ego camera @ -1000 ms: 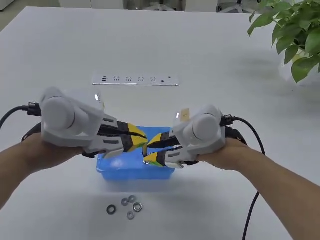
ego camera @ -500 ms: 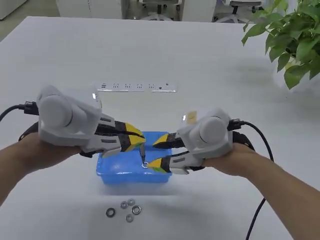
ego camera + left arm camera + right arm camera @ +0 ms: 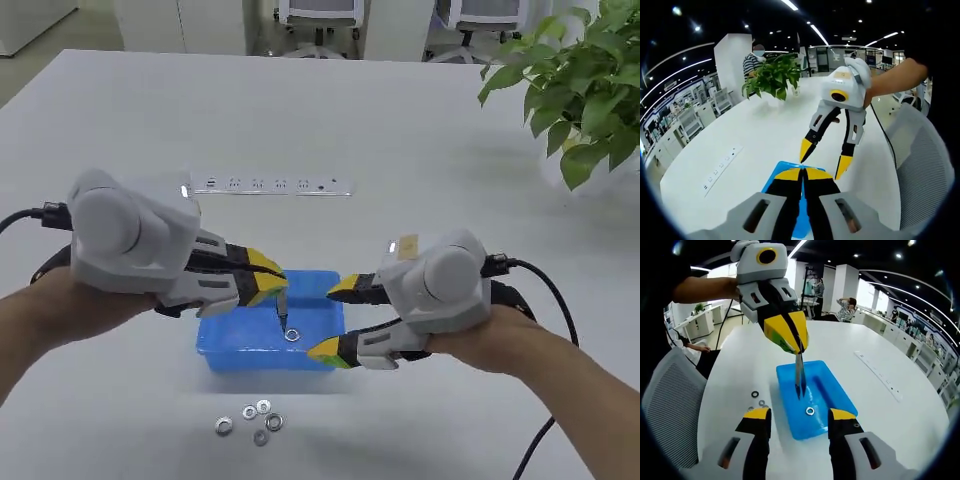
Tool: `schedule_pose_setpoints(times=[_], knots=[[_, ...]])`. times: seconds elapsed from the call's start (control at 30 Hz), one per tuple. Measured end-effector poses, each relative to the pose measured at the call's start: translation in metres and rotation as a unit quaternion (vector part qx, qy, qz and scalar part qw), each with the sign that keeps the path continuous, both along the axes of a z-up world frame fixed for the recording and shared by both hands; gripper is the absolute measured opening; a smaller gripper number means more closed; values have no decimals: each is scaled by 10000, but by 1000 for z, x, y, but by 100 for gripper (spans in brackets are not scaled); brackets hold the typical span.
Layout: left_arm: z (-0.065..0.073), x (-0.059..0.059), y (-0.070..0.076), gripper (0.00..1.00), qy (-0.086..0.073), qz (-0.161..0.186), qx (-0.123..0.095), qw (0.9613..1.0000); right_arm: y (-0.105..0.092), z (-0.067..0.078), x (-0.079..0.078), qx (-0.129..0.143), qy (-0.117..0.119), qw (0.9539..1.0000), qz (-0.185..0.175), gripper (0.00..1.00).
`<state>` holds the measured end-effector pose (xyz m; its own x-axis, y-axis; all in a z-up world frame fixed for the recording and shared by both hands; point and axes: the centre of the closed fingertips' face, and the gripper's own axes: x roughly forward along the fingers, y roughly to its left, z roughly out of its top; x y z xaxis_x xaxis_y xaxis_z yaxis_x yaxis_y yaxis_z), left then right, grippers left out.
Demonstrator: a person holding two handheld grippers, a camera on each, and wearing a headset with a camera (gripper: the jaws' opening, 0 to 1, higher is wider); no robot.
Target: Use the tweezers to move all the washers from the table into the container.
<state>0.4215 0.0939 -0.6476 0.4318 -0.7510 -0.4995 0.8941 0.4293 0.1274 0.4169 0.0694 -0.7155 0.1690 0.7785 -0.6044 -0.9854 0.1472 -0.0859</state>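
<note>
**A:** Head view: what is new?
**B:** The right claw (image 3: 335, 320) has drawn back from the tweezers (image 3: 282, 312) and stands wide, holding nothing. The left claw (image 3: 268, 280) stays closed on the tweezers, tips down over the blue container (image 3: 225, 345). One washer (image 3: 291, 335) now lies on the container floor, just beside the tips; half a second ago it hung at them.

**A:** Left claw view?
**B:** Its own jaws meet at the bottom. The right claw (image 3: 824, 160) hangs opposite, spread, above the container (image 3: 786, 166).

**A:** Right claw view?
**B:** Its jaws stand well apart, either side of the container (image 3: 832, 385). The tweezers (image 3: 800, 375) point down, clear of the washer (image 3: 810, 411).

**A:** Meaning for the task?
**B:** Probably one delivery is complete. The loose washers (image 3: 252, 420) lie on the worktop (image 3: 450, 150) near the container's front wall, so another pick-up should follow.
</note>
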Motion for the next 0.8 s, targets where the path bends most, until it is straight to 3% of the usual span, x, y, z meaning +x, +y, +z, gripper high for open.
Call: schedule_pose_setpoints(times=[0.47, 0.8], knots=[[9, -15, -1, 5, -44, 19, 24, 10000, -13, 4, -10, 188, -42, 9993, -321, 71], [10, -25, 3, 5, 24, 17, 32, 10000, -16, 3, -19, 338, 39, 9980, -536, 85]])
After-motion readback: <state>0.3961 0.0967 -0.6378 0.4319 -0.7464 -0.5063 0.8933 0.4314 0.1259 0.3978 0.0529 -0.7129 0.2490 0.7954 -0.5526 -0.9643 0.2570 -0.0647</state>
